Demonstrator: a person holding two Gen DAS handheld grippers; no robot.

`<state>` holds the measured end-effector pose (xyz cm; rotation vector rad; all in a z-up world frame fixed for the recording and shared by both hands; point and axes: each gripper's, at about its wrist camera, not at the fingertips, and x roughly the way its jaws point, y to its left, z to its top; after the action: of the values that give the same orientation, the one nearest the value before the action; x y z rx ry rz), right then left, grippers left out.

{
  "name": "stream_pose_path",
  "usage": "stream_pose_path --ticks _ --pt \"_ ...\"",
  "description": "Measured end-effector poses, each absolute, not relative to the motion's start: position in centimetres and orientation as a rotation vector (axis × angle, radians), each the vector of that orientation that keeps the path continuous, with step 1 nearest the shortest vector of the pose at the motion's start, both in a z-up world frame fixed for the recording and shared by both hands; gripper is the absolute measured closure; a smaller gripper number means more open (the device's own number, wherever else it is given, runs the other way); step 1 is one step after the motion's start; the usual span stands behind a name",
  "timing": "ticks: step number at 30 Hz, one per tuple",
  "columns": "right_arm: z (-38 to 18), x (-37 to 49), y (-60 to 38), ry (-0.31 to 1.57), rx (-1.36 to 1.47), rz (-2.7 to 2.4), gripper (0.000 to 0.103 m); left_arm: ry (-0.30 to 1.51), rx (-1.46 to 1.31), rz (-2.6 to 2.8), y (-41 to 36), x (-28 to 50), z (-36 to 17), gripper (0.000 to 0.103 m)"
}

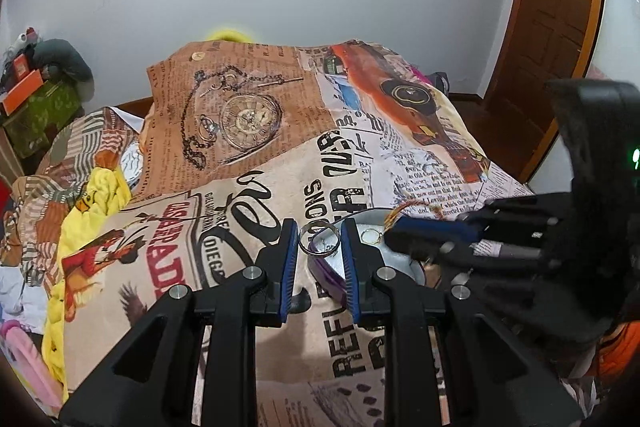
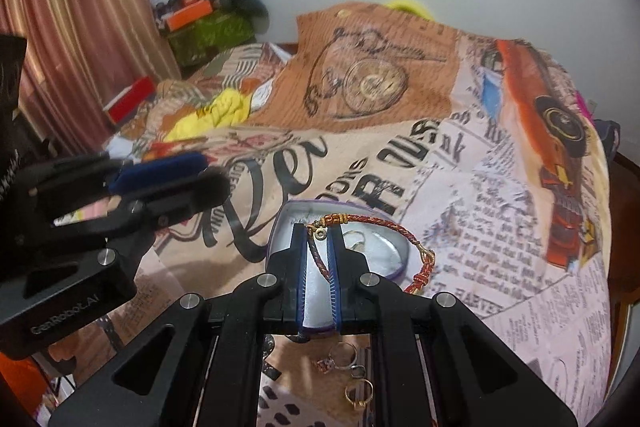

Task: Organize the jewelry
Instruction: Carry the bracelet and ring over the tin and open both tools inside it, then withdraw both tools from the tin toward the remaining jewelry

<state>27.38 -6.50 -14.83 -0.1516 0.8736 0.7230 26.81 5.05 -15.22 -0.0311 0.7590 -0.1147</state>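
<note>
Left tongs [image 1: 319,241] are pinched on a silver ring [image 1: 319,238], held over the near edge of the open jewelry tin [image 1: 400,259] on the bed [image 1: 280,327], likely for dropping in. Right tongs [image 2: 319,251] are pressed onto a red braided bracelet [image 2: 372,223], its loop draped above the tin [image 2: 394,247], probably so it lands inside. A gold ring [image 1: 370,237] is already seen in the tin. More rings [image 2: 352,379] are left loose on the bedspread nearby, yet to be sorted.
</note>
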Motion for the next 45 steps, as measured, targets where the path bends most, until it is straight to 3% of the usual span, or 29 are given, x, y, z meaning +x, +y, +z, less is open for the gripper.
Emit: stream_pose_path --ticks 21,30,36,45 --pt "-17.3 27.1 -5.1 0.911 -0.267 0.785 0.094 0.916 -0.099 -0.224 5.2 30.9 -19.0 0.082" --pt "-16.7 26.7 -5.5 0.923 -0.29 0.737 0.092 0.887 -0.107 -0.198 5.9 29.6 -17.4 0.082" --pt "-15.7 25.9 -6.0 0.914 -0.289 0.709 0.082 0.857 -0.075 -0.155 6.4 27.4 -15.7 0.081" --pt "-12.7 23.5 -7.2 0.86 -0.281 0.68 0.081 0.812 -0.036 -0.128 6.2 23.6 -13.3 0.076"
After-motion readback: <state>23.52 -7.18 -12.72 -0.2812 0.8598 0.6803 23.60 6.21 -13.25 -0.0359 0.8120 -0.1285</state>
